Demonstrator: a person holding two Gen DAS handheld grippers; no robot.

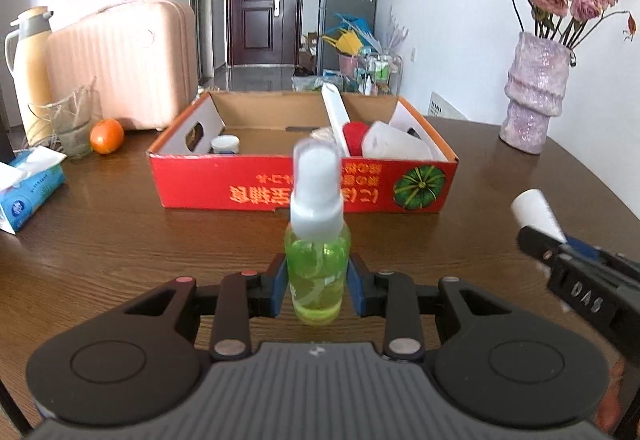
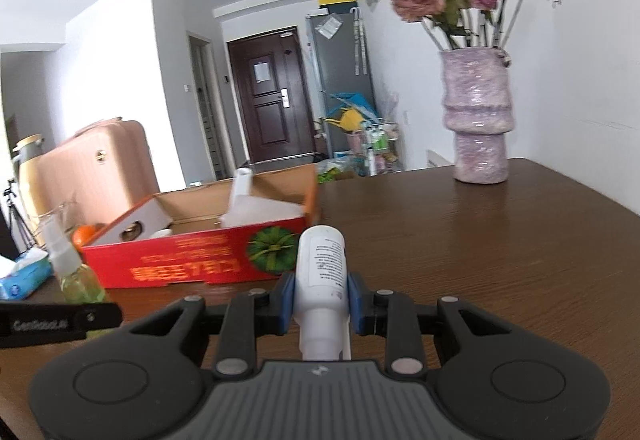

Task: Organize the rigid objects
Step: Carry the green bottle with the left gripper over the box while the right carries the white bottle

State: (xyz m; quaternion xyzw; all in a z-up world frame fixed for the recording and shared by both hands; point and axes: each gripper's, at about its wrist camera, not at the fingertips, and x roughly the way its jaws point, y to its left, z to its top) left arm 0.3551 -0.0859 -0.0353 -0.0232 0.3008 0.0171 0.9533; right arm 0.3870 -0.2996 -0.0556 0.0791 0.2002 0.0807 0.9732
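My left gripper is shut on a green spray bottle with a white cap, held upright above the wooden table, short of the red cardboard box. My right gripper is shut on a white bottle with printed text, its base pointing forward. That white bottle and the right gripper show at the right edge of the left wrist view. The green spray bottle appears at the left of the right wrist view. The red box holds a small jar, a red thing and white containers.
A purple vase with dried roses stands at the table's far right. On the left are a tissue pack, an orange, a glass, a thermos and a pink suitcase.
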